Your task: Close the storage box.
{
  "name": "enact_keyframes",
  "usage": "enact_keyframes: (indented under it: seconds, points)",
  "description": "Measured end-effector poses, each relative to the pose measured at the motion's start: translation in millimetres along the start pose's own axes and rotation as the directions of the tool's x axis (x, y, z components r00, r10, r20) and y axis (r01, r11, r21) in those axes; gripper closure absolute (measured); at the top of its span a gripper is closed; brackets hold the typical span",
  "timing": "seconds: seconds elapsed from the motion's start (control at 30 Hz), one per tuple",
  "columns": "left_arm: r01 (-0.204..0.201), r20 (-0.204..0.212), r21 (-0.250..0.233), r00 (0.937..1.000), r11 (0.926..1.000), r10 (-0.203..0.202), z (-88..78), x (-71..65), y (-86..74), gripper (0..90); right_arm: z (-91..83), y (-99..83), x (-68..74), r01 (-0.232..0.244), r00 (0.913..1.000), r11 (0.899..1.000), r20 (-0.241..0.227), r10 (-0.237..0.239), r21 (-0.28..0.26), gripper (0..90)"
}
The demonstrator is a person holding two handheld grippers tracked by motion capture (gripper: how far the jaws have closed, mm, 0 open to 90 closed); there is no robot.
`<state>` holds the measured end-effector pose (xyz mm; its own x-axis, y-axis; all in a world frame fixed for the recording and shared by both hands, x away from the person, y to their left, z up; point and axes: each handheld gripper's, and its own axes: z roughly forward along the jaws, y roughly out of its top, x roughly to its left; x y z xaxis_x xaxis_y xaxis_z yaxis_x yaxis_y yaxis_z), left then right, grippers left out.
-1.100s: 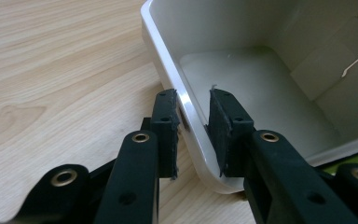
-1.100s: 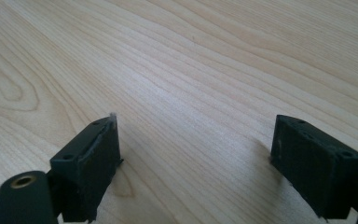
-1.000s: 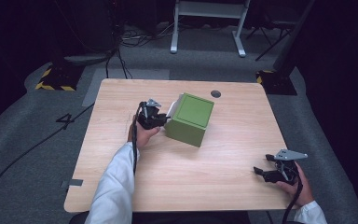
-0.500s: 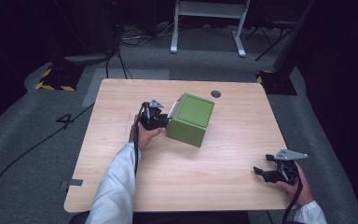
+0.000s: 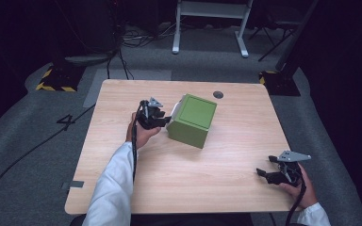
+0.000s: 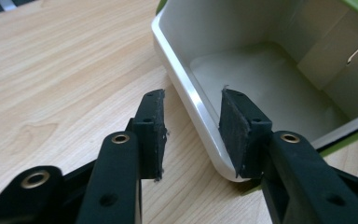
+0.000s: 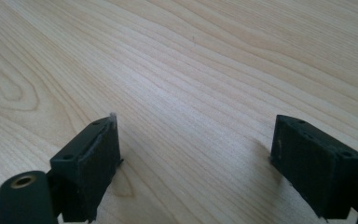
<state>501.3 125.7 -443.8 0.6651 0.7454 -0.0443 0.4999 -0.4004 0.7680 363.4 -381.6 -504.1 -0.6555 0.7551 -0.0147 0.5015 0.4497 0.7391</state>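
- Since the earlier high-view pictures, little has moved: the left gripper [image 5: 160,120] stays against the left face of the green box [image 5: 193,120], the box shows no clear shift, and the right gripper [image 5: 269,173] remains parked near the table's front right corner.
- Left sleeve [image 5: 113,186]: white, entering from 6 o'clock and running up toward the table's middle.
- Left hand [image 5: 140,134]: wrapped around the gripper body, with the cable trailing back along the forearm.
- Left gripper, own view [image 6: 191,126]: jaws part-open and narrow, straddling the white rim [image 6: 186,93] of the box's open side. One pad sits outside over the wood, the other inside the white cavity. Contact between pads and rim cannot be confirmed.
- Green box: lying on its side just past the table's centre, toward 12 o'clock, its opening facing 9 o'clock. Interior [image 6: 256,70] white and bare.
- Table [image 5: 207,179]: light wood, with a round dark grommet [image 5: 218,94] at 1 o'clock from the box.
- Right gripper, own view [image 7: 193,161]: jaws spread wide, nothing between them, low over bare wood [image 7: 191,70]. It is well apart from the box, at 4 o'clock from it.
- Right hand [image 5: 299,188]: holding that gripper at the table's front right edge.
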Motion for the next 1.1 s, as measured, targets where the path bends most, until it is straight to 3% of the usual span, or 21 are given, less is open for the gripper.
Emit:
enact_keyframes:
  seconds: [0.13, 0.37, 0.5, 0.67, 0.73, 0.8, 1.0, 1.03, 1.07, 1.1]
  points:
    - [-0.008, -0.071, 0.037, 0.9974, 0.9993, 0.011, -8.0, 6.1, -2.0, 54.1, 0.0, 0.0, -0.2, -0.001, 1.0, 1.0, -0.002, 0.001, 0.001, 15.6]
    - [-0.024, -0.123, 0.078, 0.9918, 0.9967, 0.034, -27.0, 16.2, -13.8, 45.4, 0.0, 0.0, -0.2, -0.002, 1.0, 1.0, -0.002, 0.002, 0.001, 15.7]
    - [-0.032, -0.13, 0.088, 0.9906, 0.9956, 0.043, -36.9, 17.9, -21.0, 40.0, 0.0, 0.0, -0.2, -0.002, 1.0, 1.0, -0.002, 0.002, 0.001, 15.6]
    - [-0.065, -0.169, 0.13, 0.9818, 0.9894, 0.086, -47.7, 13.8, -30.5, 27.9, 0.0, 0.1, -0.2, -0.002, 1.0, 1.0, -0.002, 0.002, 0.001, 15.6]
    - [-0.073, -0.164, 0.142, 0.9817, 0.9872, 0.096, -51.7, 11.3, -35.1, 24.5, 0.0, 0.1, -0.2, -0.002, 1.0, 1.0, -0.003, 0.002, 0.001, 15.6]
    - [-0.085, -0.18, 0.156, 0.9771, 0.9841, 0.113, -54.3, 8.5, -39.1, 24.2, 0.0, 0.1, -0.2, -0.002, 1.0, 1.0, -0.002, 0.002, 0.001, 15.6]
    - [-0.1, -0.144, 0.162, 0.9818, 0.9817, 0.124, -60.7, 2.5, -50.4, 20.3, 0.1, 0.1, -0.3, -0.002, 1.0, 1.0, -0.002, 0.002, 0.001, 15.4]
    - [-0.121, -0.131, 0.181, 0.9806, 0.976, 0.146, -61.7, -1.5, -55.6, 19.1, 0.1, 0.1, -0.3, -0.002, 1.0, 1.0, -0.002, 0.002, 0.002, 15.4]
    - [-0.121, -0.131, 0.181, 0.9806, 0.976, 0.146, -61.7, -1.5, -55.6, 18.2, 0.1, 0.1, -0.3, -0.003, 1.0, 1.0, -0.002, 0.003, 0.002, 15.5]
    - [-0.134, -0.126, 0.209, 0.9786, 0.9687, 0.163, -61.7, -5.7, -61.8, 17.2, 0.1, 0.1, -0.3, -0.002, 1.0, 1.0, -0.002, 0.002, 0.001, 15.5]
